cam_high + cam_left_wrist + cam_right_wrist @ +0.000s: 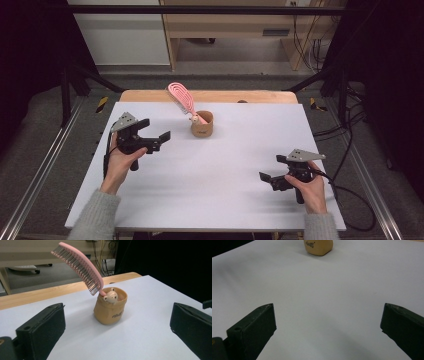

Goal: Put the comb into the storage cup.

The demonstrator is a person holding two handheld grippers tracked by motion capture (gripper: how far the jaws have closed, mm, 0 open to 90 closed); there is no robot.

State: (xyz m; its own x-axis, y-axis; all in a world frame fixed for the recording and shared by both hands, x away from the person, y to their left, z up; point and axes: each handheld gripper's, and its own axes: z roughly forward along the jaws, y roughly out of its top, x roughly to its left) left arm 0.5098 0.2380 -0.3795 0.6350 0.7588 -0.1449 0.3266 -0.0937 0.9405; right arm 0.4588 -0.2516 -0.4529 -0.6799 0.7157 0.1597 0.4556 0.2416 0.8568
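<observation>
Pink comb propped tilted in tan cup, near desk far edge. Judged light, stiff; best gripped at spine. Left hand-held gripper and right hand-held gripper held apart, empty.

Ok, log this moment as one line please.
left gripper: open, empty, facing holder | right gripper: open, empty, over table | pink comb: leaning in tan holder | contact: none

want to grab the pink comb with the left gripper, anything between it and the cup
Nothing visible. The left gripper, jaws open, faces the tan cup across bare white table. The pink comb leans out of the cup toward the far left, unobstructed.
</observation>
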